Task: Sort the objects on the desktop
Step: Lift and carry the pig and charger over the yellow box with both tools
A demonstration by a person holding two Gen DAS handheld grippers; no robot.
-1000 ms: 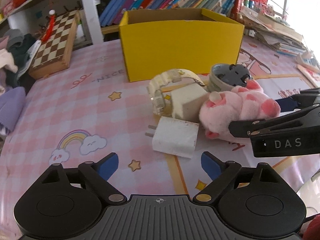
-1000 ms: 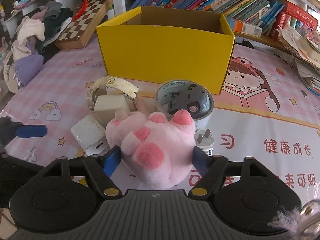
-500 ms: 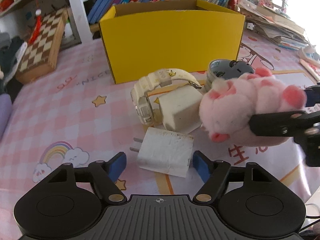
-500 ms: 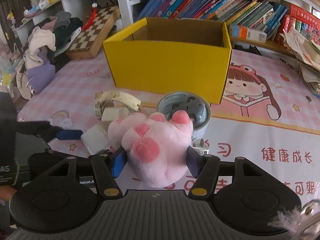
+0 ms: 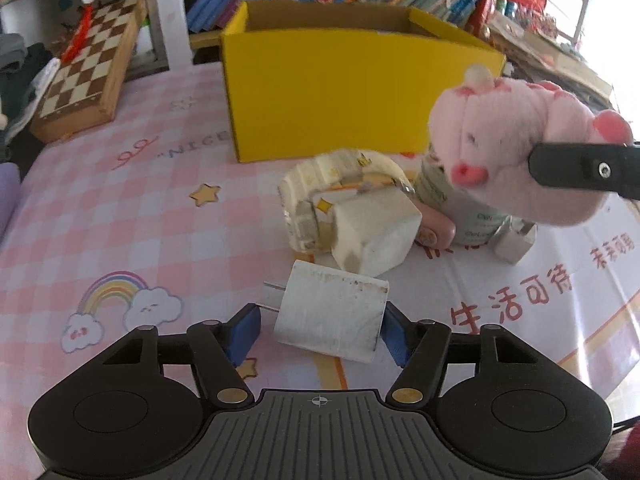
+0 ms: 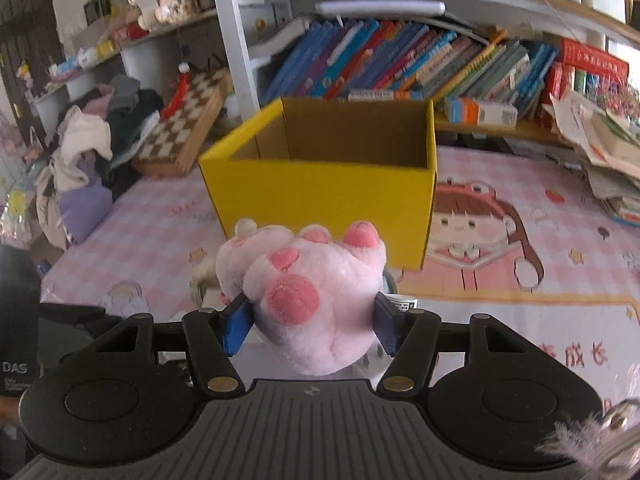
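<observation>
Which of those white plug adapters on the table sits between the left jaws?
The flat white charger with two metal prongs pointing left, nearest the camera. The chunkier cream cube adapter lies farther back against the watch, and a small third plug sits off right.

We are viewing a worktop (image 5: 120,220) covered with a pink checked cartoon cloth. A yellow box (image 5: 340,96) is standing open on it. Lying near the box are a cream watch (image 5: 320,184), two white chargers (image 5: 332,320) (image 5: 376,232) and a tape roll (image 5: 464,208). A chessboard (image 5: 84,80) is resting at the far left edge.
</observation>
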